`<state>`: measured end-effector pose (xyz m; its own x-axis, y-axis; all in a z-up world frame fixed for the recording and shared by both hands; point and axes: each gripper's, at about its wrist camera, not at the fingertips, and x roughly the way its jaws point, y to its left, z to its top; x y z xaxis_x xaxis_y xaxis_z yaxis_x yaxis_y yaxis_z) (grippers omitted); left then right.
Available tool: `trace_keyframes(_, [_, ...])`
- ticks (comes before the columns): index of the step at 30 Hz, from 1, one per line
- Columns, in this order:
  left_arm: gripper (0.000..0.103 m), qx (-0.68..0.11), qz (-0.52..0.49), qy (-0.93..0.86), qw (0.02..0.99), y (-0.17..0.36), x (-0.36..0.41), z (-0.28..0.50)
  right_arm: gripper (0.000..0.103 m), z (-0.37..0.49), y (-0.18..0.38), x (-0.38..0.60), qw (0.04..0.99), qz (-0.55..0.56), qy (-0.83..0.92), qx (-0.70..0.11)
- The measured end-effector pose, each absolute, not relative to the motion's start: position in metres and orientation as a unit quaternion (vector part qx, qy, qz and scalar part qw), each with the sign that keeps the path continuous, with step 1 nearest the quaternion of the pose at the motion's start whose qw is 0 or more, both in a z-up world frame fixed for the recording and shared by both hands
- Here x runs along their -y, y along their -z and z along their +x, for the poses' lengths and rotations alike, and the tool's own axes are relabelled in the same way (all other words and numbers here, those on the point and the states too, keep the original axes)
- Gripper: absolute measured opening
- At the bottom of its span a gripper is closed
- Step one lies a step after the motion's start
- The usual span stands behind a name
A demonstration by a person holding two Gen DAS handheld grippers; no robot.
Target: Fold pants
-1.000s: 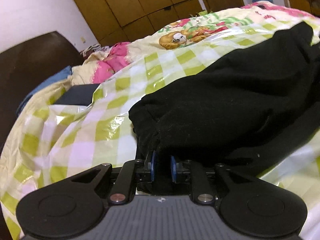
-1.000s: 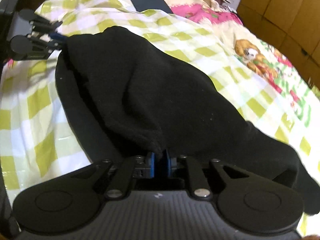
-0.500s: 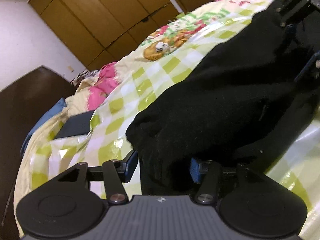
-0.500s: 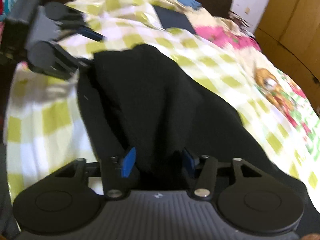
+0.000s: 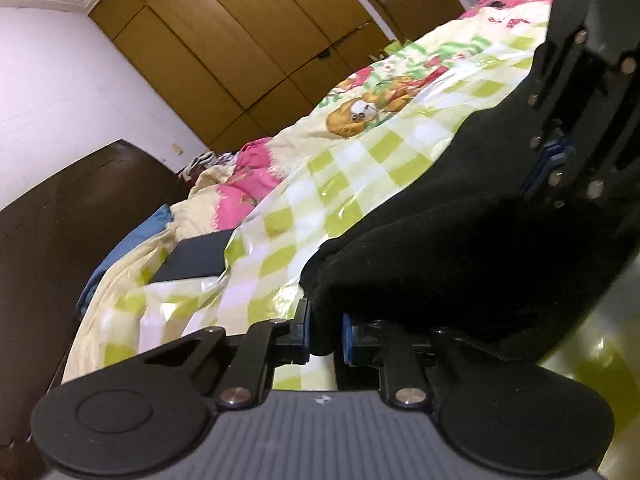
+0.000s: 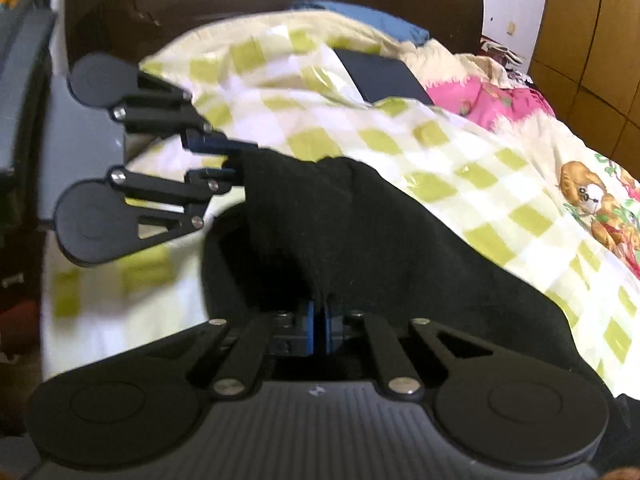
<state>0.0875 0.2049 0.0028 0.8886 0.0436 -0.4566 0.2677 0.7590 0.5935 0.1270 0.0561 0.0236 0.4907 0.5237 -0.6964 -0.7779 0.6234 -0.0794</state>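
Note:
The black pants (image 5: 460, 240) lie bunched on the green-checked bed cover (image 5: 352, 184). My left gripper (image 5: 326, 332) is shut on a fold of the pants' edge and shows in the right wrist view (image 6: 232, 160) at the left, pinching the cloth. My right gripper (image 6: 319, 322) is shut on another part of the pants (image 6: 360, 232) and shows in the left wrist view (image 5: 548, 168) at the upper right. The two grippers are close together, with the cloth held between them.
A dark flat rectangular object (image 5: 192, 256) lies on the cover near the headboard (image 5: 60, 216), also in the right wrist view (image 6: 380, 76). Pink and blue bedding (image 5: 248, 184) is bunched by it. Wooden wardrobes (image 5: 240, 40) stand beyond the bed.
Both grippers opened about half a second ago and have shut again on the pants. The grippers have come much closer together, gathering the cloth.

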Motion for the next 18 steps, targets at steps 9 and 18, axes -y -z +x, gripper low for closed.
trace_keyframes(9, [0.034,-0.280,0.378,0.038,0.881,0.044,-0.212,0.071,0.016,0.106,0.020,-0.082,0.818,-0.255,-0.389,-0.337])
trace_keyframes(18, [0.034,-0.263,0.318,0.021,0.911,0.006,-0.212,0.045,0.031,0.094,0.002,-0.073,0.844,-0.192,-0.390,-0.314])
